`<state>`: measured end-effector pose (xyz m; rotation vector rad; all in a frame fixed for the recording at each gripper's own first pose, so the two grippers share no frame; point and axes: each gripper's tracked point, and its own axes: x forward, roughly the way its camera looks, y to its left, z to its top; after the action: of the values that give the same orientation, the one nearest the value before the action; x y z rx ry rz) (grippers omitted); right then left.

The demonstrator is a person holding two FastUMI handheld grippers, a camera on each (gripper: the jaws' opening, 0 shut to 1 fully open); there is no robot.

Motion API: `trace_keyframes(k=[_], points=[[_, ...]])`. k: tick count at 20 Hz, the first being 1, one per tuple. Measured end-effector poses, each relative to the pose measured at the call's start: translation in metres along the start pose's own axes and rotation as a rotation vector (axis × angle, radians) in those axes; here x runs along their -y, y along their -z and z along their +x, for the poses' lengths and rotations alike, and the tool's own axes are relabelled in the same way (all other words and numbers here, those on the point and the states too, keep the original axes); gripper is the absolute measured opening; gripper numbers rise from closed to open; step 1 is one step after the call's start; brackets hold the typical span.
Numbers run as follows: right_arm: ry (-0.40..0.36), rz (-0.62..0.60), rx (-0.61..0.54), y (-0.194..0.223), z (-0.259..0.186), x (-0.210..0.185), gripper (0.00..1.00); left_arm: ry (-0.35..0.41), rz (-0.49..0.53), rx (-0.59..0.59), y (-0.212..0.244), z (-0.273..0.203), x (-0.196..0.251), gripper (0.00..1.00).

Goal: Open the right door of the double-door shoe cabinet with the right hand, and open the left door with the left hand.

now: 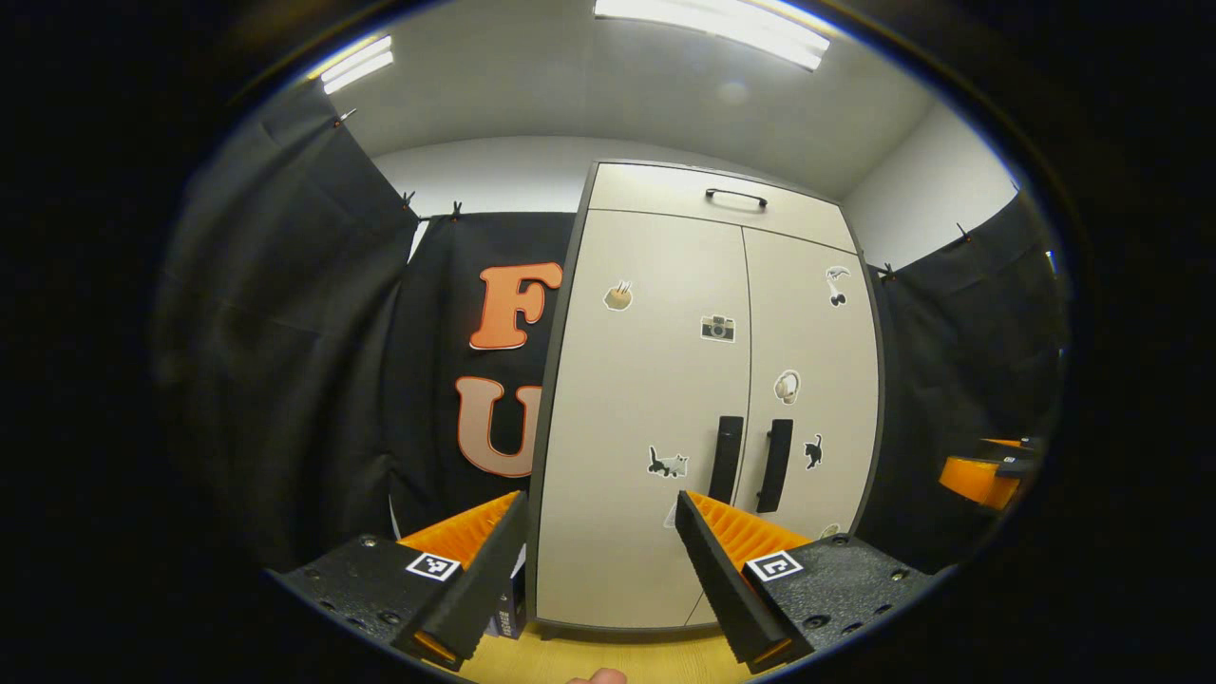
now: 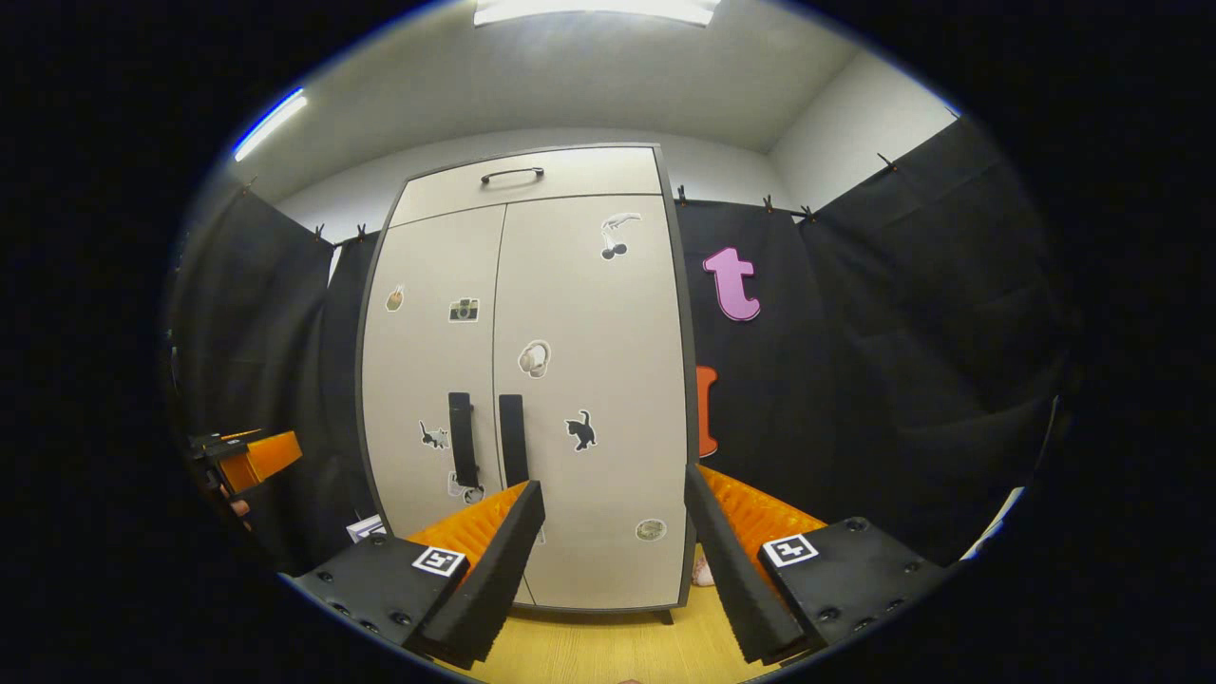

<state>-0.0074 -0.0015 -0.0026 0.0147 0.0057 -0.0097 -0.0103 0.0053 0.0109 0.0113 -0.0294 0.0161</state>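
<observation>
A pale double-door shoe cabinet [image 1: 646, 380] [image 2: 570, 313] stands ahead with both doors closed. Two dark vertical handles sit side by side at the middle seam: the left door's handle [image 1: 726, 459] [image 2: 462, 440] and the right door's handle [image 1: 775, 465] [image 2: 513, 440]. My left gripper [image 1: 601, 513] is open, well short of the cabinet, facing the left door. My right gripper [image 2: 614, 499] is open too, held back from the right door with nothing between its fingers. Each view catches the other gripper at its edge: the right one [image 1: 988, 470] and the left one [image 2: 242, 456].
A drawer with a dark handle [image 1: 735, 197] [image 2: 511, 174] tops the cabinet. Small stickers dot both doors. Black cloth walls flank the cabinet on both sides. A light wooden floor [image 2: 617, 646] runs to the cabinet's base. A small box [image 1: 508, 613] stands by the lower left corner.
</observation>
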Motion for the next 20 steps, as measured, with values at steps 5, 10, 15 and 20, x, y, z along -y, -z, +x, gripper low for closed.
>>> trace_keyframes(k=[5,10,15,20], points=[[-0.002,-0.002,-0.003,0.0,0.0,-0.002,0.98,0.0,-0.001,0.003,-0.001,0.001,-0.001,0.94],[-0.03,0.001,-0.012,-0.008,0.016,-0.015,0.94,0.004,-0.017,-0.01,0.005,-0.002,0.0,0.94],[-0.118,0.019,0.021,-0.04,0.067,-0.049,0.98,-0.007,-0.019,-0.035,0.012,-0.01,-0.003,0.94],[-0.169,-0.028,-0.018,-0.037,0.133,-0.084,0.93,-0.03,-0.007,-0.04,0.01,-0.023,-0.013,0.94]])
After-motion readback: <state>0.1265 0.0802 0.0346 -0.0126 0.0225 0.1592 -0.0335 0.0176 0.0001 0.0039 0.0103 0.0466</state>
